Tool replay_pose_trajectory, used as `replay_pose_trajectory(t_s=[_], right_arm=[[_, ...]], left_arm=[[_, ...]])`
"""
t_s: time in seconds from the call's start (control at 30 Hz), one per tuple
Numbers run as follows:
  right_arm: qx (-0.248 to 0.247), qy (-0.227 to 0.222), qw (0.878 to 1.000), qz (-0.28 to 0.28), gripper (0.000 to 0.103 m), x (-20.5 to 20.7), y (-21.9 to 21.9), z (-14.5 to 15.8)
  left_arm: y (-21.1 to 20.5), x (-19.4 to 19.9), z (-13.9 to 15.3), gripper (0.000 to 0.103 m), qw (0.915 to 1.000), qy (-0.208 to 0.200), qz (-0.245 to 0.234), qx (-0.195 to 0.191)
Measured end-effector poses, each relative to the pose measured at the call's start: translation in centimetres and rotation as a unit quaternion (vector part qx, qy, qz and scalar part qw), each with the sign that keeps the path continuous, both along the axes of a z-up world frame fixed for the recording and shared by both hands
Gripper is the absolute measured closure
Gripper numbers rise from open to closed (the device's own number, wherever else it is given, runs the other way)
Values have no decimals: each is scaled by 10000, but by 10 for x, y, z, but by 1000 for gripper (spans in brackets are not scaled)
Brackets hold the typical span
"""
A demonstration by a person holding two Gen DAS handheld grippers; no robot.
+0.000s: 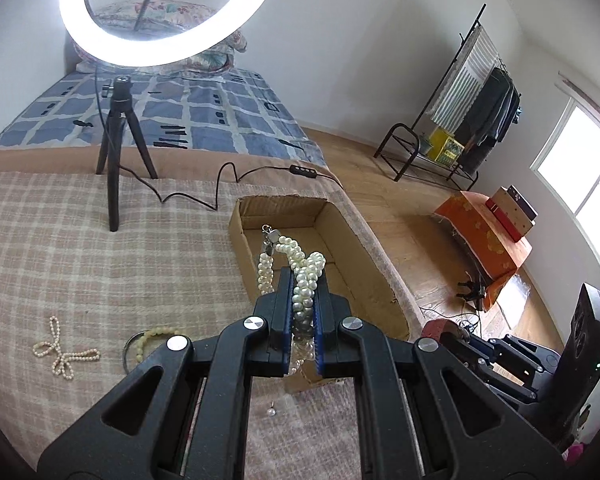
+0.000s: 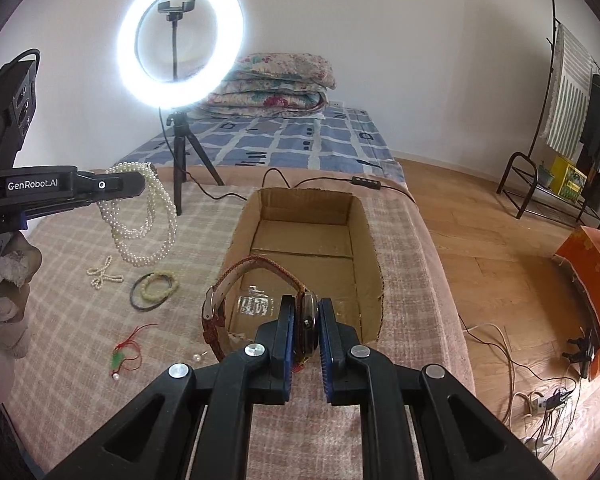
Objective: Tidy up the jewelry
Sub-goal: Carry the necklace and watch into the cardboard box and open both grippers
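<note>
On the left of the checked blanket [image 2: 80, 320], loose pieces lie well apart: a small pearl strand [image 1: 66, 354], a beaded bracelet [image 2: 156, 286] inside a dark bangle [image 2: 140, 304], a red cord with a green bead [image 2: 126, 354], and what looks like a pearl earring [image 2: 198, 357], though it is too small to be sure.

The left gripper [image 1: 303, 308] is clamped tight on a multi-strand pearl necklace [image 1: 300, 276], which droops in loops off the blanket, left of the cardboard box [image 2: 236, 240]. It is limp and swings; the strands can slide between the pads and the string could snap if snagged, so a pinch across the bunched middle suits it.

The right gripper [image 2: 305, 334] is closed firmly on a wristwatch [image 2: 308, 314] by its case, the brown strap [image 2: 220, 300] arching leftward over the box's near wall. The case is rigid and smooth, the strap springy.

The box is open and empty, giving both loads room to go in. Its right wall sits near the bed's right edge, beyond which the floor drops away.
</note>
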State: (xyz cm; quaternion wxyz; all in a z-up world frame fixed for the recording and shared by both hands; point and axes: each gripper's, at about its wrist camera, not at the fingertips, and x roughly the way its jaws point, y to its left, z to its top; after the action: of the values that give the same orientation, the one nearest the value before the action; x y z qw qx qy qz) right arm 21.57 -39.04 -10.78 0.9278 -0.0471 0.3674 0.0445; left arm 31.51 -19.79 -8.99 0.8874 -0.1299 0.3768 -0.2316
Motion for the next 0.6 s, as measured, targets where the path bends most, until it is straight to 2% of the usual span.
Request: replay_pose_trajectory(t_s=[0.2,0.43,0.6], right_arm=[[21,175,9997,-144,94,29,-17,-17],[104,415,9987,-262,94,60,-31,-40],[79,585,9978,-305,94,75,-35,-57]], left_arm=[[-30,38,-14,97,9998,128,-21,121],[-51,77,-36,97,9988,457,-141,138],[-68,90,-50,97,9974,531,-262,400]])
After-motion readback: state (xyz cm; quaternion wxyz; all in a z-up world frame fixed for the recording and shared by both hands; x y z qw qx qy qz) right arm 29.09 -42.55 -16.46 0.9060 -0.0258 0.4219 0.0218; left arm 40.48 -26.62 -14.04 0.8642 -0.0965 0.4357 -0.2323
